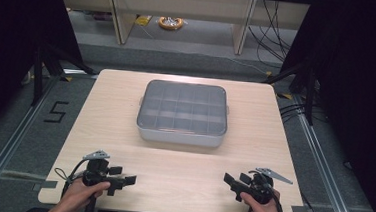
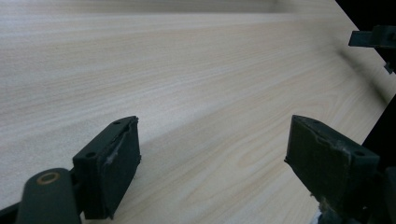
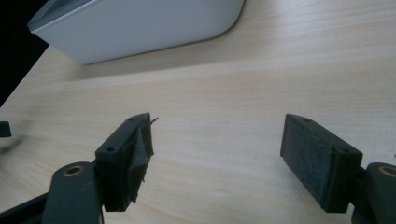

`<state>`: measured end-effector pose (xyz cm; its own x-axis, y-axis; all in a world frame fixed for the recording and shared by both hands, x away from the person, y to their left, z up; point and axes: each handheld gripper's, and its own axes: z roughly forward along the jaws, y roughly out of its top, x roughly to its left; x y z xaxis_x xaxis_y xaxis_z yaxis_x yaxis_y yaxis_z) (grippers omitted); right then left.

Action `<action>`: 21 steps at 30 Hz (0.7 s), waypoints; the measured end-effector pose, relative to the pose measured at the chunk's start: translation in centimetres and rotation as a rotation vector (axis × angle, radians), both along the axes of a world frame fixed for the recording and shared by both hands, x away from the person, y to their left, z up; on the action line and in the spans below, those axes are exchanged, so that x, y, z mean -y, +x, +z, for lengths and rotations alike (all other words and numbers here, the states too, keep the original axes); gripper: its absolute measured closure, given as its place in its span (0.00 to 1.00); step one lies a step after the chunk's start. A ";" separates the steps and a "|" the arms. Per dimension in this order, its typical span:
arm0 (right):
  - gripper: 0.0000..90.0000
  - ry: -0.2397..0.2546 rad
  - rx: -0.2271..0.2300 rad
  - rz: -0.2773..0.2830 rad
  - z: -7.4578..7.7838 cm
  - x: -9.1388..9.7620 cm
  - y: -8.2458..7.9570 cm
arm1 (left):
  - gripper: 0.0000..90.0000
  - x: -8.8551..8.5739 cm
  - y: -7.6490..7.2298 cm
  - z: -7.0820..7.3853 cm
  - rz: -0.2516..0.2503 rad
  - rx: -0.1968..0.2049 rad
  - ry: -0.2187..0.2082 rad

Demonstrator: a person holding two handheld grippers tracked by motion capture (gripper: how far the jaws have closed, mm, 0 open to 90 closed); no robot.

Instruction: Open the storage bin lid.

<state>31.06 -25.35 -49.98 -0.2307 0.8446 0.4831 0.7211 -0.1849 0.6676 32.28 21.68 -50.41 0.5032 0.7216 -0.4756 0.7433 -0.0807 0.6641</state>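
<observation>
Dark-curtained bay, grey floor with a black "5" (image 1: 56, 112) marked left of the table. One light wood table (image 1: 120, 111), rounded corners, grain running across.

Count: one box, two grippers, two hands.

Compartment box (image 1: 182, 113): single unit, pale grey shell, rounded corners, clear lid closed on top. Through the lid a grid of dividers shows, several rows of small cells; contents cannot be made out. It sits flat at the middle of the table toward the far side, well apart from both grippers. In the right gripper view its grey side wall and rounded corner (image 3: 140, 25) lie ahead, at upper left.

Left gripper (image 1: 120, 180): held in the left hand (image 1: 80, 194) at the near left edge, jaws pointing inward across the table, spread wide, nothing between them; bare wood under them in the left gripper view.

Right gripper (image 1: 232, 183): held in the right hand (image 1: 263, 211) at the near right edge, jaws likewise spread wide and empty, low over the wood.
</observation>
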 end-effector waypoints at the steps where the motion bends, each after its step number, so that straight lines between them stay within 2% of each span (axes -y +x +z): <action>1: 0.29 0.010 0.000 -0.005 0.2 0.1 0.3 | 0.19 -0.1 0.1 0.1 0.012 0.007 -0.014; 2: 0.29 -0.036 0.049 0.008 -0.1 0.5 0.6 | 0.19 -0.1 0.2 0.1 0.012 0.014 -0.011; 3: 0.29 -0.006 0.015 -0.009 0.1 0.2 0.6 | 0.19 -0.1 0.3 0.2 0.014 0.014 -0.015; 4: 0.29 -0.006 0.015 -0.009 0.1 0.2 0.6 | 0.19 -0.1 0.3 0.2 0.014 0.014 -0.015; 5: 0.29 -0.019 0.038 0.013 0.1 0.5 0.8 | 0.19 -0.1 0.4 0.2 0.012 0.014 -0.010; 6: 0.29 0.071 -0.070 -0.044 0.7 -0.2 0.4 | 0.19 -0.1 0.5 0.2 0.017 0.016 -0.012; 8: 0.29 0.081 -0.082 -0.049 0.7 -0.3 0.7 | 0.19 0.0 0.8 0.3 0.021 0.017 -0.012; 9: 0.29 0.118 -0.127 -0.075 1.3 -0.6 0.8 | 0.19 0.0 1.1 0.4 0.024 0.024 -0.016; 10: 0.29 0.118 -0.127 -0.075 1.3 -0.6 0.8 | 0.19 0.0 1.1 0.4 0.024 0.024 -0.016; 11: 0.29 0.087 -0.069 -0.037 1.1 -0.2 1.3 | 0.19 0.0 1.2 0.5 0.018 0.024 -0.010; 12: 0.29 0.095 -0.074 -0.066 1.3 -0.4 1.5 | 0.19 0.0 1.3 0.6 0.025 0.024 -0.014; 13: 0.29 0.068 -0.053 -0.048 1.2 -0.1 1.7 | 0.19 0.0 1.5 0.6 0.027 0.025 -0.020; 14: 0.29 0.112 -0.114 -0.072 1.8 -0.3 1.7 | 0.19 -0.1 1.6 0.7 0.025 0.022 -0.018; 16: 0.29 0.091 -0.047 -0.062 1.9 0.3 2.5 | 0.19 -0.1 2.0 0.9 0.035 0.023 -0.021; 18: 0.30 0.083 -0.045 -0.055 1.9 0.4 2.7 | 0.19 -0.2 2.2 0.9 0.033 0.027 -0.020; 19: 0.30 0.095 -0.042 -0.063 2.1 0.5 2.9 | 0.19 -0.3 2.3 1.0 0.034 0.024 -0.020; 20: 0.30 0.151 -0.139 -0.082 2.9 0.2 2.8 | 0.19 -0.3 2.5 1.0 0.038 0.023 -0.018; 21: 0.30 0.086 -0.034 -0.046 2.4 0.8 3.4 | 0.19 -0.3 2.7 1.0 0.041 0.025 -0.019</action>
<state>34.42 -26.12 -47.59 -0.1746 0.8090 0.5613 0.7327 -0.2741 0.6229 34.96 22.01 -49.36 0.4852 0.7332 -0.4765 0.7286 -0.0377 0.6839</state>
